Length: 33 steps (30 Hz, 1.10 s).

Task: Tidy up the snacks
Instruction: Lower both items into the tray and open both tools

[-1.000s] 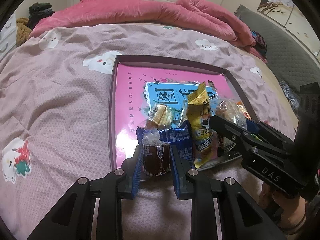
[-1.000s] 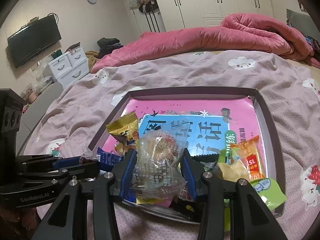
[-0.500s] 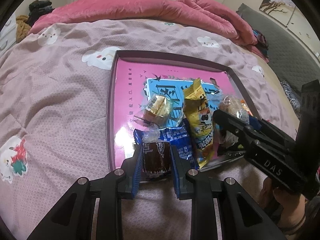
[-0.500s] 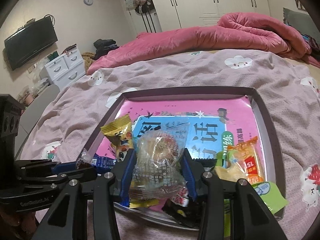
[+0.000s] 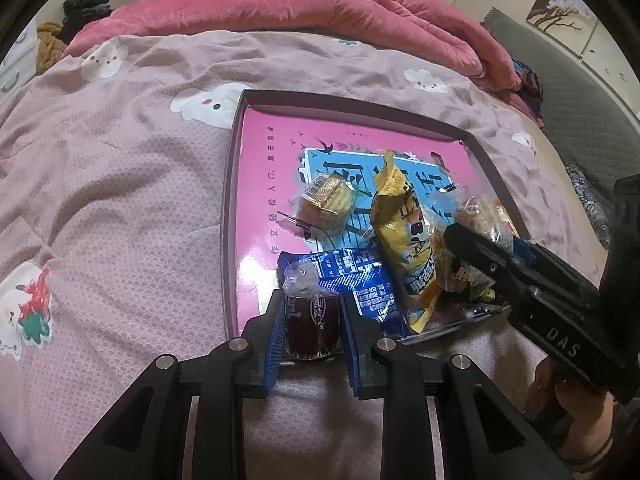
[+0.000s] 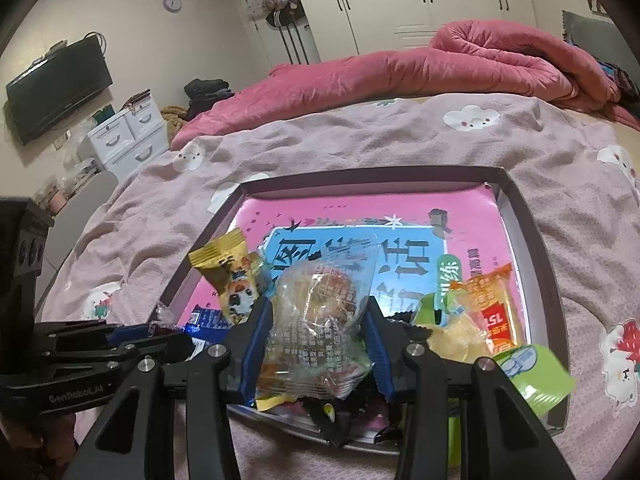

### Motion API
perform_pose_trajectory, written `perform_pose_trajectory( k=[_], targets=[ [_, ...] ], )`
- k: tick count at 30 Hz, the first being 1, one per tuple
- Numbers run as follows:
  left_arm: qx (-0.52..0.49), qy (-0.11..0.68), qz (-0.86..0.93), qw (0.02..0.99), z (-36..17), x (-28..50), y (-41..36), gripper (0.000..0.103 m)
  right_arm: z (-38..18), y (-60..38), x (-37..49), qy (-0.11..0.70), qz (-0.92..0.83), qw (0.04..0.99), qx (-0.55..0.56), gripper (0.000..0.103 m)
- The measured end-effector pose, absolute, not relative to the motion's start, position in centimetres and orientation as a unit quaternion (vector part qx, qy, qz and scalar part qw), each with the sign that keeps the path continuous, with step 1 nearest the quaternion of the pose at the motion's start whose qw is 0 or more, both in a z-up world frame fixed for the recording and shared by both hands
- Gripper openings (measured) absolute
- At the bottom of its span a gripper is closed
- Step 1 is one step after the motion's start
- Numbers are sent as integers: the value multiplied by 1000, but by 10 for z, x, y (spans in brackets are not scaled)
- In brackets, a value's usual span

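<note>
A shallow box (image 5: 234, 168) (image 6: 536, 240) with a pink printed floor lies on the bed. My left gripper (image 5: 310, 320) is shut on a small dark brown wrapped snack (image 5: 310, 320) at the box's near edge. My right gripper (image 6: 318, 336) is shut on a clear packet with a round pastry inside (image 6: 320, 316), held over the box's near part. In the box lie a blue packet (image 5: 360, 284), a yellow packet (image 5: 404, 240) (image 6: 236, 280), a clear-wrapped cake (image 5: 328, 204), an orange packet (image 6: 490, 308) and a green packet (image 6: 528, 372).
The pink-grey bedspread (image 5: 112, 200) surrounds the box. A rolled pink duvet (image 5: 300, 12) lies at the far end of the bed. White drawers (image 6: 128, 140) and a wall television (image 6: 56, 88) stand left of the bed. A hand (image 5: 568, 404) holds the right gripper's body.
The left gripper with its brown snack has drawn back slightly toward the box's near edge. The right gripper keeps its packet in the same place.
</note>
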<state>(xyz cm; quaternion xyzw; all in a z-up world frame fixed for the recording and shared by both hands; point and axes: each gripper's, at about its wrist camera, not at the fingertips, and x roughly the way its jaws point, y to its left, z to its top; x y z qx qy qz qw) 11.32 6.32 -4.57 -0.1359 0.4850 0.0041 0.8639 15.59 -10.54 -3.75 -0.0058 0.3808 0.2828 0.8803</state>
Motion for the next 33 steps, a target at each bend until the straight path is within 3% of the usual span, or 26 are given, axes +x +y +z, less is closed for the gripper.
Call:
perform_pose_trajectory(
  k=[33],
  targets=[
    [-135, 486, 6, 863, -45, 113, 63, 27, -41, -105, 151, 376, 278, 884, -4, 49]
  ],
)
